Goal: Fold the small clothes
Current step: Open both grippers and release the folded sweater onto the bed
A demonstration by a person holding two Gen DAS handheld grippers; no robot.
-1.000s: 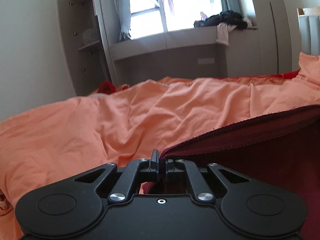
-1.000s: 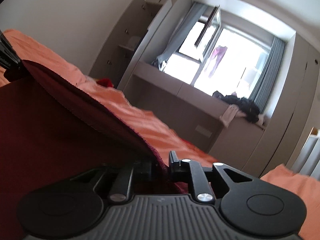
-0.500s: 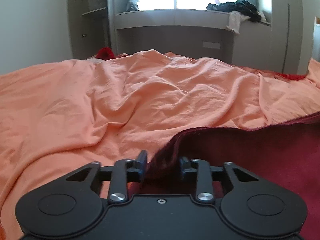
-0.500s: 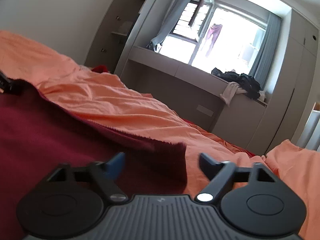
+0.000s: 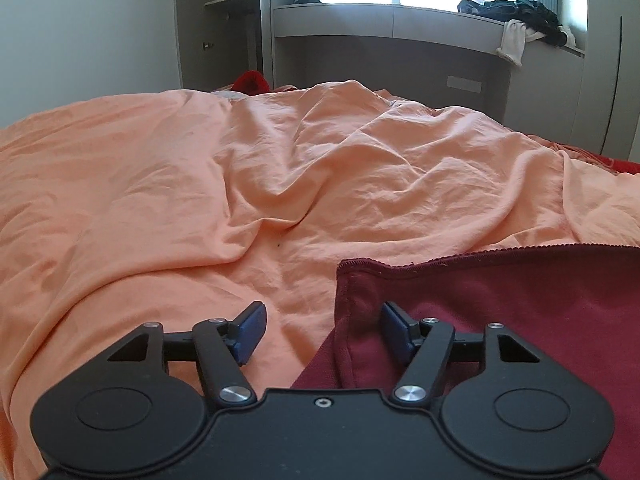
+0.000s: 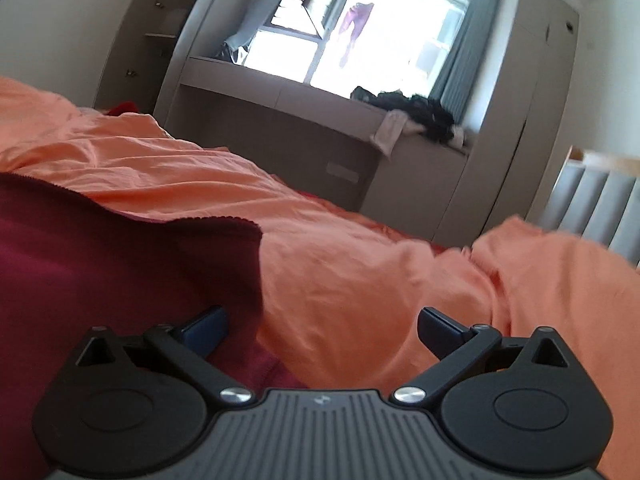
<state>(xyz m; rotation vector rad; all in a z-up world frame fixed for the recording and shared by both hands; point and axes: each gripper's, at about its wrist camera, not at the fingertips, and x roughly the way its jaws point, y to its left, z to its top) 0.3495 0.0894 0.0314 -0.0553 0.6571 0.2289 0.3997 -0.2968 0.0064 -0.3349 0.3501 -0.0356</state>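
The dark red garment (image 5: 500,300) is lying flat on the orange bedsheet (image 5: 200,184), its stitched top edge running across the bed and its near left corner sitting between the fingers of the left gripper (image 5: 322,334). That gripper is standing wide, gripping nothing, with its right finger over the red cloth and its left finger over the sheet. In the right wrist view the garment (image 6: 100,264) is filling the left side, its right corner ending just ahead of the right gripper (image 6: 322,330). This gripper is also gaping wide and holding nothing, its left finger above the cloth and its right finger above the bedsheet (image 6: 380,280). Beyond the bed, a pile of dark clothes (image 6: 416,114) is resting on the window ledge (image 6: 280,94).
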